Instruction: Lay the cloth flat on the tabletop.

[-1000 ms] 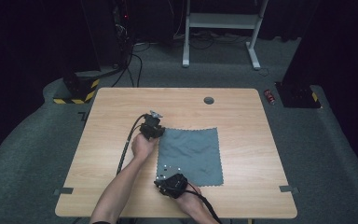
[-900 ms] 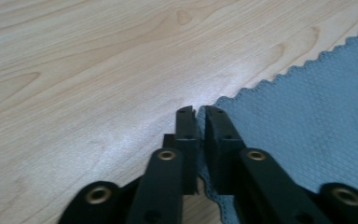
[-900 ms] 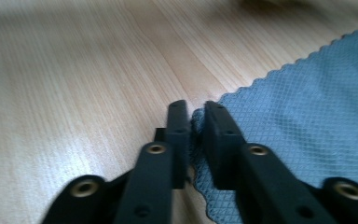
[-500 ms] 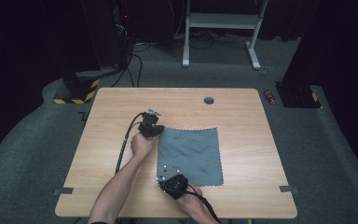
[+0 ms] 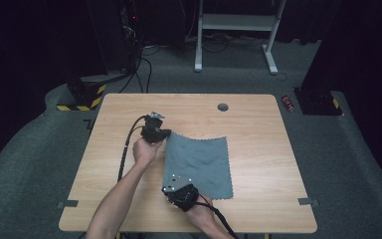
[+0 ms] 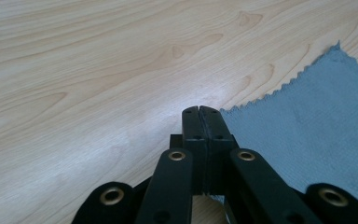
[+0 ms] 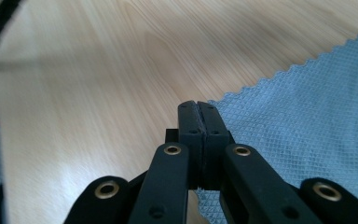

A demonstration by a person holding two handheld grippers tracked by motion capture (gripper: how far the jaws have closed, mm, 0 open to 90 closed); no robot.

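On the wooden tabletop [image 5: 258,149] a grey-blue cloth [image 5: 201,162] with a zigzag edge lies flat, a little left of the middle and reaching toward the near edge. At its far left corner sits the left claw [image 5: 168,133], its jaws pressed together; in the left gripper view the left claw [image 6: 199,112] has the cloth's corner [image 6: 307,126] running in under the closed tips, so the corner appears pinched, though the actual contact is hidden. At the near left corner sits the right claw [image 5: 168,188], also closed tight; in the right gripper view the right claw [image 7: 198,108] meets the cloth [image 7: 307,116] at its corner in the same way. Both sets of jaws have just been closing. A black cable [image 5: 127,149] trails from the left claw along the person's forearm.
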